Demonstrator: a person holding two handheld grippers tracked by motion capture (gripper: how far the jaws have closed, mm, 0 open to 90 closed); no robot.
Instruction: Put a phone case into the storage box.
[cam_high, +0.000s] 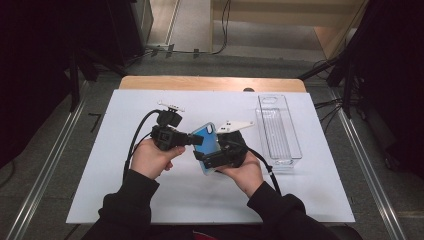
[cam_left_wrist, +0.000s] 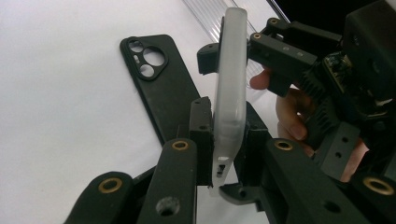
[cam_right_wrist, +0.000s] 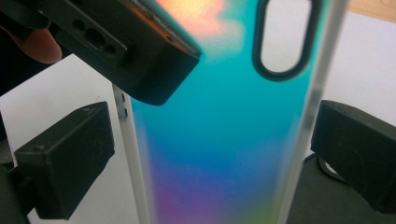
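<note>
While both hands hover above the middle of the white desk (cam_high: 100, 190), an iridescent blue phone case with frosted translucent edges (cam_high: 208, 145) is held between them, tilted up off the surface. The left hand-held gripper (cam_left_wrist: 227, 140) has its jaws drawn narrow and pressed on the case's two faces near the end with the port cut-outs, so the case stands edge-on in the left gripper view. The right hand-held gripper (cam_high: 216, 159) reaches across the width of the case; in the right gripper view its black pads (cam_right_wrist: 70, 158) sit just beside the long edges, with a sliver of gap on the left side, so whether they press I cannot tell. A black phone case with a camera cut-out (cam_left_wrist: 161, 88) lies flat on the desk beneath. A clear plastic rectangular tray (cam_high: 278, 127) stands near the right edge.
</note>
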